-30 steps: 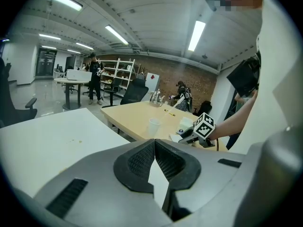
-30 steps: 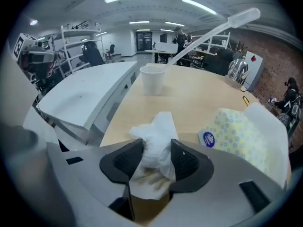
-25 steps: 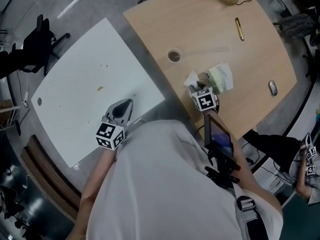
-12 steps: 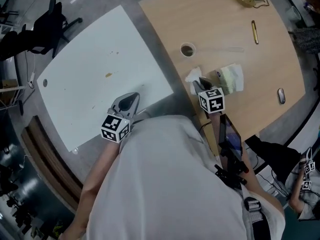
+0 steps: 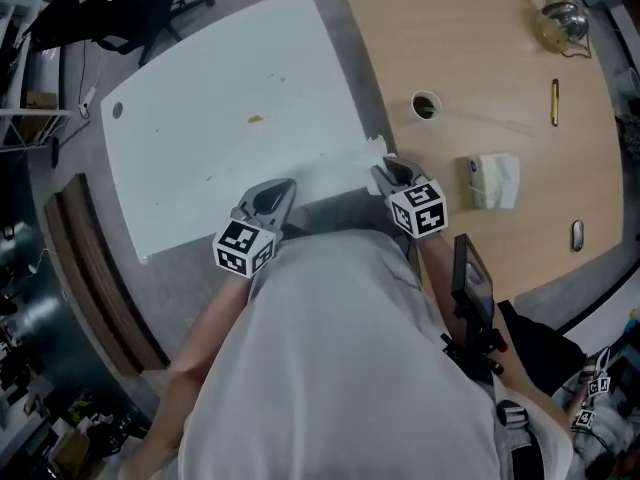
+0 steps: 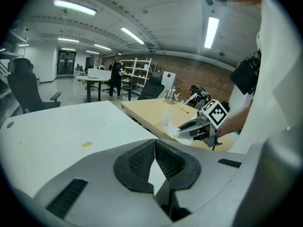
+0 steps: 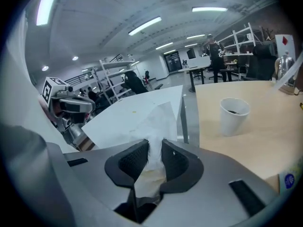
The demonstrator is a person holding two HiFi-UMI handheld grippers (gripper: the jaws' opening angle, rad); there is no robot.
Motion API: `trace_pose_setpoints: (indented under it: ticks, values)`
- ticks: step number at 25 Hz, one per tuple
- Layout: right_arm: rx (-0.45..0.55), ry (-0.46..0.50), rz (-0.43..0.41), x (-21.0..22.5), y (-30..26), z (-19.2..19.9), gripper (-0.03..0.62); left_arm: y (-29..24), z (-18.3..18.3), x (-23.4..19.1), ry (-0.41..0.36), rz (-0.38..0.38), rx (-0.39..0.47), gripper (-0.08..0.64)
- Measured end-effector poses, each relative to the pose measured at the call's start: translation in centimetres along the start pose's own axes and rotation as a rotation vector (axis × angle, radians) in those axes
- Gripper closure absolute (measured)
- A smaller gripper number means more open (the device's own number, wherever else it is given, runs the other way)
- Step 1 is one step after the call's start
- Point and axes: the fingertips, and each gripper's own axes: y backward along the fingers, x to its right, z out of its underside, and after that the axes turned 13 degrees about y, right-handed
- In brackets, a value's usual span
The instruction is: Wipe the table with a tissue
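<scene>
Overhead, in the head view, the right gripper (image 5: 381, 169) sat at the near right corner of the white table (image 5: 190, 158), with a crumpled white tissue (image 5: 375, 148) sticking out past its tip over that corner. The left gripper (image 5: 286, 185) lay just to the left, over the table's near edge. A small brownish spot (image 5: 256, 119) marked the white top farther in, well apart from the tissue. On the wooden table (image 5: 500, 58) to the right stood a paper cup (image 5: 426, 105) and a tissue pack (image 5: 492, 180).

From the left gripper view, its fingers were pressed together with nothing between them that I could make out. Only a white sliver of table showed through below the tips.

From the right gripper view, the fingers had just closed and were clamped on a bunched part of the tissue. The rest of the sheet fanned out loose in front of them.

By my judgement the tissue would be very light, soft and limp, and easy to tear or drag out of a thin pinch. A hold on the gathered middle, as here, looked soundest. Wiping would call for laying the loose part flat and pressing gently.
</scene>
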Motion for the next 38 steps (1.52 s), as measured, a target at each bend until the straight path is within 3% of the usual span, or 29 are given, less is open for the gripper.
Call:
trace_pose_setpoints:
  ticks: [7, 14, 18, 24, 33, 38]
  values:
    - [-0.071, 0.171, 0.000, -0.9, -2.0, -0.4, 0.505, 2.1, 1.6, -0.7, 0.055, -0.046, 0.021, 0.552]
    - [-0.107, 0.181, -0.034, -2.3, -4.1, -0.1, 0.505, 4.5, 2.8, -2.2, 0.082, -0.054, 0.068, 0.552]
    - [-0.143, 0.200, 0.003, -2.5, -5.2, -0.5, 0.505, 7.0, 3.3, -4.0, 0.110, -0.074, 0.100, 0.553]
    - [-0.188, 0.354, 0.099, -1.2, -7.2, -1.5, 0.508, 10.7, 4.3, -6.3, 0.128, -0.099, 0.120, 0.552]
    - [-0.354, 0.389, 0.185, -0.3, -9.2, -0.1, 0.519, 14.4, 5.3, -9.1, 0.153, -0.138, 0.139, 0.553]
    - [-0.383, 0.358, 0.203, -0.1, -9.9, 0.1, 0.526, 15.5, 5.9, -10.2, 0.170, -0.150, 0.148, 0.553]
